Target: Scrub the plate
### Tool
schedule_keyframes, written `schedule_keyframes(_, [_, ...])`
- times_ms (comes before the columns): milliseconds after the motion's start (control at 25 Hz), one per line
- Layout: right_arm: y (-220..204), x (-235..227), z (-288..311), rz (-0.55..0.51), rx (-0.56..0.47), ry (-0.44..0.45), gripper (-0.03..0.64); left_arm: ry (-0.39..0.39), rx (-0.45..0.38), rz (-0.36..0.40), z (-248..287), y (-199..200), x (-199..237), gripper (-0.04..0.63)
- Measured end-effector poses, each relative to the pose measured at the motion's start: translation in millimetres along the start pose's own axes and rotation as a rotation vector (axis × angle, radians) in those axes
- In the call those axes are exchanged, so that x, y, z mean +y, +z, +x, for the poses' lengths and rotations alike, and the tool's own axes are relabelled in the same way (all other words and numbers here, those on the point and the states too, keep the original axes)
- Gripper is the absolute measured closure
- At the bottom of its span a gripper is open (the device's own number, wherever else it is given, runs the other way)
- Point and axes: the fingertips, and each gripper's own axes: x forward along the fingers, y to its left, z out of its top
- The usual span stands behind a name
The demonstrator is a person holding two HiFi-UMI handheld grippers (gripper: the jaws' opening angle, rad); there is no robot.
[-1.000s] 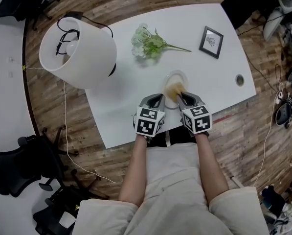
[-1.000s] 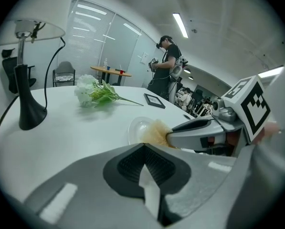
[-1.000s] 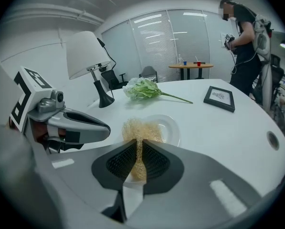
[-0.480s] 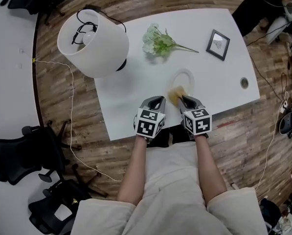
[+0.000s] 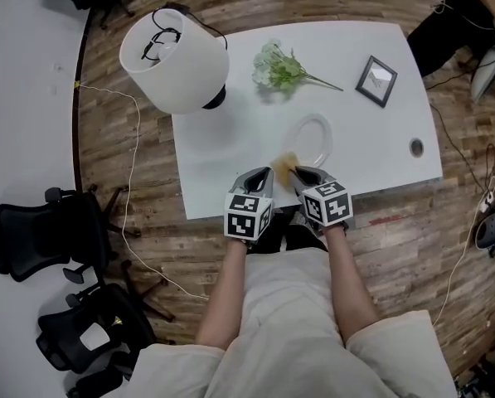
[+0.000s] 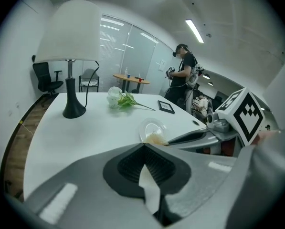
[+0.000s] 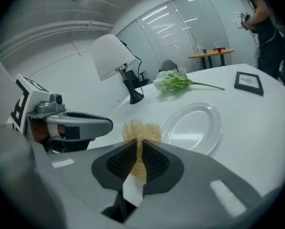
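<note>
A clear glass plate (image 5: 311, 140) (image 7: 192, 126) (image 6: 152, 128) lies flat on the white table (image 5: 230, 156), just beyond my two grippers. My right gripper (image 5: 295, 171) (image 7: 138, 147) is shut on a tan scrub pad (image 7: 140, 132) (image 5: 284, 163) (image 6: 156, 139), which sticks out past the jaws, near the plate's near-left rim and apart from it. My left gripper (image 5: 262, 175) (image 6: 144, 147) is shut with nothing between its jaws, to the left of the right one, over the table's front edge.
A white-shaded lamp (image 5: 174, 50) on a black base stands at the table's back left. A bunch of green and white flowers (image 5: 282, 70) lies behind the plate, a small black picture frame (image 5: 377, 80) to the back right. A person stands beyond the table (image 6: 183, 75).
Both grippers have drawn back toward the table's front edge, the right one carrying the scrub pad off the plate. The plate now lies clear of the pad.
</note>
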Motion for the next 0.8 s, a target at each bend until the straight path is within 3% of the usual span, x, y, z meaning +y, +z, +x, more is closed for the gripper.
schedule_keyframes(120, [-4, 10, -3, 0.018, -0.028, 0.005, 0.558, -0.007, 0.004, 0.023, -8, -3, 3, 0.595])
schedule_keyframes(240, [-2, 13, -7, 0.046, -0.079, -0.057, 0.558, -0.032, -0.006, 0.048, -15, -2, 11, 0.595])
schedule_keyframes(360, [6, 4, -20, 0.090, -0.168, -0.193, 0.558, -0.101, -0.020, 0.109, -14, 7, 9, 0.595])
schedule_keyframes(560, [2, 7, -59, 0.207, -0.384, -0.507, 0.558, -0.250, -0.030, 0.258, -34, 15, 12, 0.595])
schedule_keyframes(800, [-31, 83, -77, 0.354, -0.552, -0.750, 0.558, -0.402, -0.033, 0.408, -92, 0, 29, 0.595])
